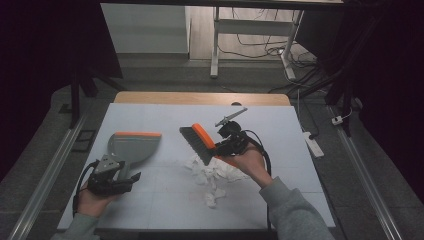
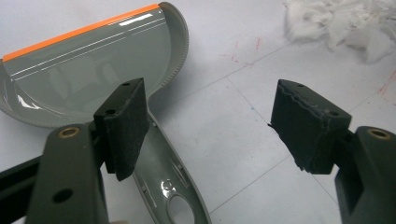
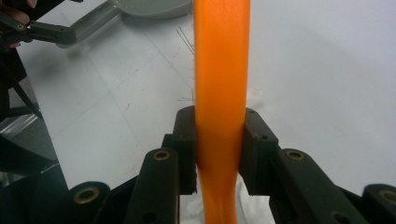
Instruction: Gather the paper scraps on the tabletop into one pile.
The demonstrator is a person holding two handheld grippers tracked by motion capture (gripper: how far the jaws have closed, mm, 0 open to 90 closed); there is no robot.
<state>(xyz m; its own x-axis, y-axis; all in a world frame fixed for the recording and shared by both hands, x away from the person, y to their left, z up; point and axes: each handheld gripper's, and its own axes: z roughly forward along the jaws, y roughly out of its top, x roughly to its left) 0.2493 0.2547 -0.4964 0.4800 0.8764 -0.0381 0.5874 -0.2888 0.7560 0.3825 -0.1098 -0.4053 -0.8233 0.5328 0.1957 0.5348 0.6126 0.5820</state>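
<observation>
A grey dustpan (image 1: 134, 146) with an orange lip lies on the white surface (image 1: 165, 200). The left claw (image 1: 131, 178) hovers over its handle, jaws apart, gripping nothing. Right of the dustpan, the right claw (image 1: 218, 146) is clamped on the orange handle of a brush (image 1: 200, 142), raised above torn white paper scraps (image 1: 214, 172). The dustpan is empty. A good sweep probably needs the pan gripped and steadied first, with its lip flat.

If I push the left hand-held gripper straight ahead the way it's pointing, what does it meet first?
Likely the grey dustpan: the left hand-held gripper has open jaws, one already over the pan's handle, and it points toward the pan. Depth is hard to judge.
</observation>
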